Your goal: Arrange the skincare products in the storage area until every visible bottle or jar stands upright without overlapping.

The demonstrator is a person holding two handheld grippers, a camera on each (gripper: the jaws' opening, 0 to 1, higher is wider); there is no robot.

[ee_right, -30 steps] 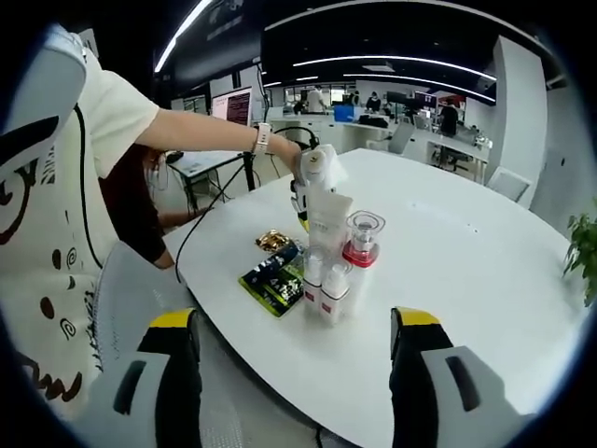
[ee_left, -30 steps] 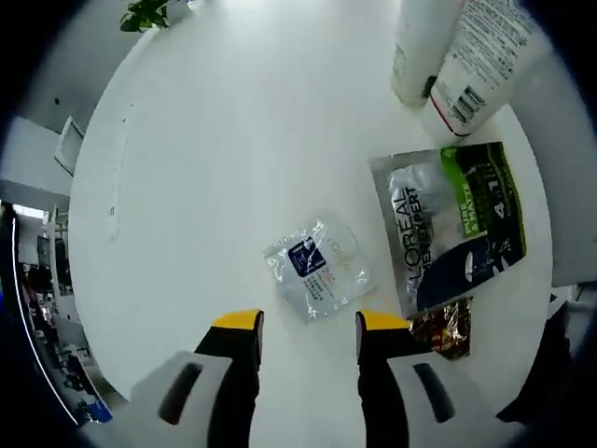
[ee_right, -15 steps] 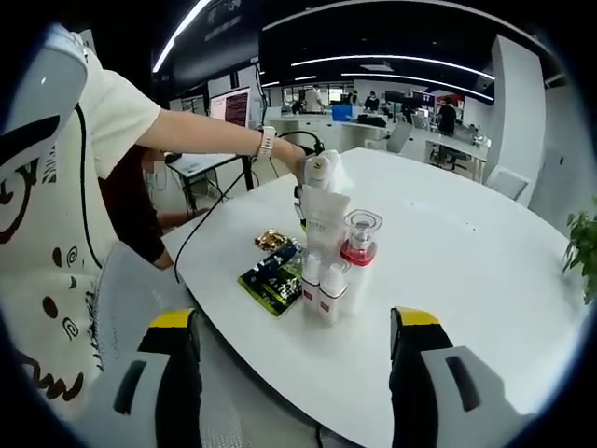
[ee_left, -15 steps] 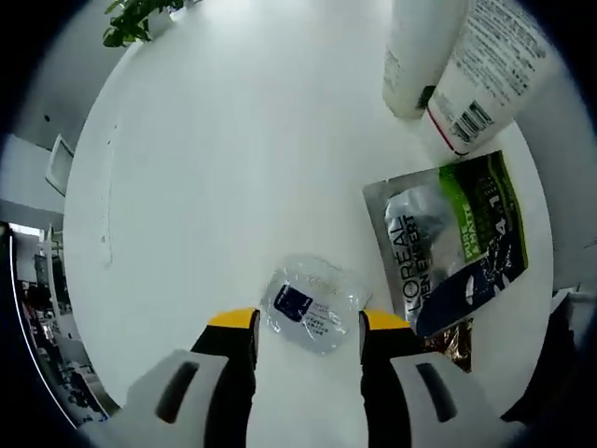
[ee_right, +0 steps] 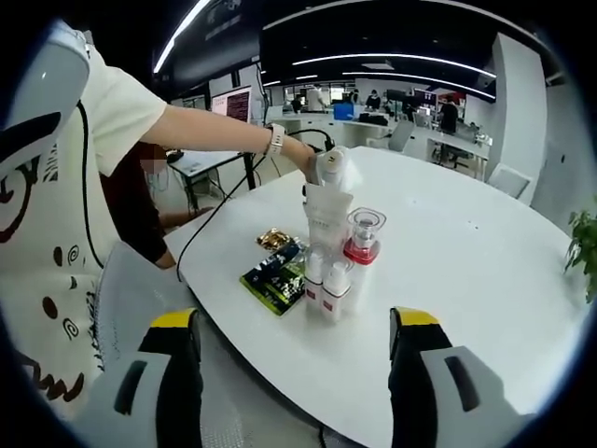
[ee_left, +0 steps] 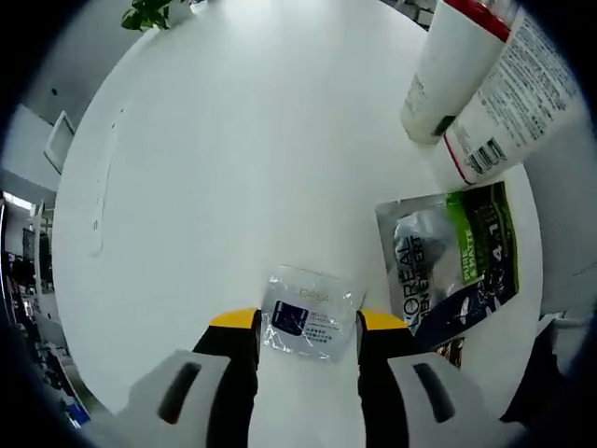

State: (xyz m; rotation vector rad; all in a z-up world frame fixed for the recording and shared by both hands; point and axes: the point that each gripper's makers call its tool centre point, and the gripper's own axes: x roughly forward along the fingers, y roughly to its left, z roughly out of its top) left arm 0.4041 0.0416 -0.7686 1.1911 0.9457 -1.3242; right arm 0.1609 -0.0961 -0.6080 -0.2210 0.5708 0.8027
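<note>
White round table (ee_left: 233, 140) lies under the left gripper (ee_left: 306, 327), whose jaws look closed on a clear sachet (ee_left: 308, 313) — probably lifted clear of the bottles (ee_right: 334, 271). Right gripper (ee_right: 289, 336) gapes wide, empty, hanging back — bottles stand ahead.

- A small clear plastic sachet with a dark blue label (ee_left: 308, 314) sits low in the centre of the left gripper view, between the two yellow-tipped jaws, lifted off the white table.
- A grey, black and green L'Oréal foil pouch (ee_left: 451, 262) lies flat at the right of the same view; in the right gripper view it lies left of centre (ee_right: 275, 273).
- A crinkled gold wrapper (ee_right: 272, 239) lies just above the pouch.
- Two white tubes with red bands (ee_left: 483, 84) stand at the upper right.
- In the right gripper view, two small white bottles (ee_right: 325, 285) stand at centre, beside a clear jar with a red base (ee_right: 362, 236).
</note>
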